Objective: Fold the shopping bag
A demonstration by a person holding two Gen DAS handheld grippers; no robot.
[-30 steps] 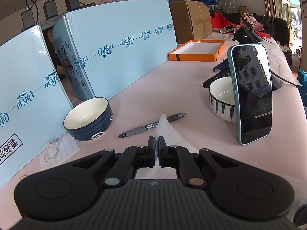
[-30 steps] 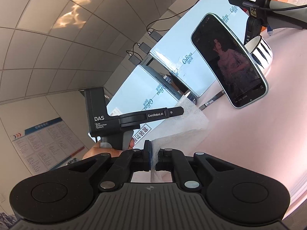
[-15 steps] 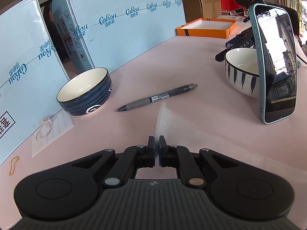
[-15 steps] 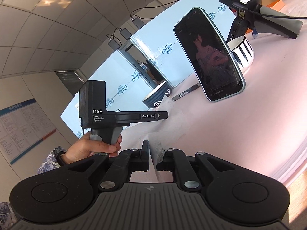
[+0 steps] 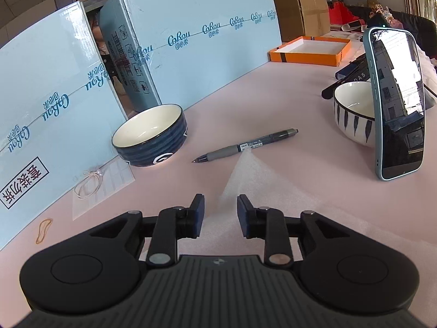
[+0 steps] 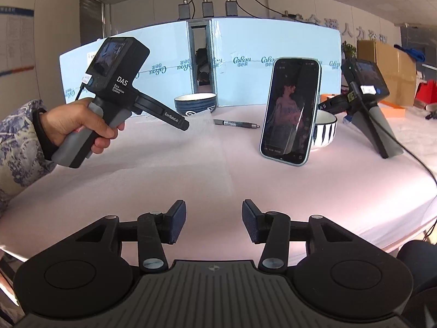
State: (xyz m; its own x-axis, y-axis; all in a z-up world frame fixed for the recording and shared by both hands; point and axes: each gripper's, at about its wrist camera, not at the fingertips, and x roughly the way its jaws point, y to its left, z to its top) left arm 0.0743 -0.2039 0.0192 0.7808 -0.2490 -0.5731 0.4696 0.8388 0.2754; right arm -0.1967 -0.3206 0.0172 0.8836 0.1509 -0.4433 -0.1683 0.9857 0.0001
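The shopping bag [image 5: 252, 173] is thin, translucent and white. It lies on the pink table, and a raised crease runs from my left gripper [image 5: 220, 213] toward the pen. The left jaws are opening, and the crease passes between the pads without being pinched. In the right wrist view the bag [image 6: 191, 147] lies nearly flat, ahead of my right gripper [image 6: 214, 218]. The right jaws are opening too, with nothing between them. A person's hand [image 6: 79, 125] holds the left gripper [image 6: 184, 125], whose tip is low over the bag's far left part.
A grey pen [image 5: 245, 145] lies just past the bag. A phone [image 5: 398, 104] leans on a white striped bowl [image 5: 352, 112] at the right. A dark blue bowl [image 5: 150, 136] sits by the light blue cartons [image 5: 204, 41]. An orange tray [image 5: 311, 50] and another handheld device [image 6: 366, 87] are further back.
Both grippers were shut on the bag and have let go of it. The bag has dropped onto the table. The right gripper has rolled level and pulled back from the bag.
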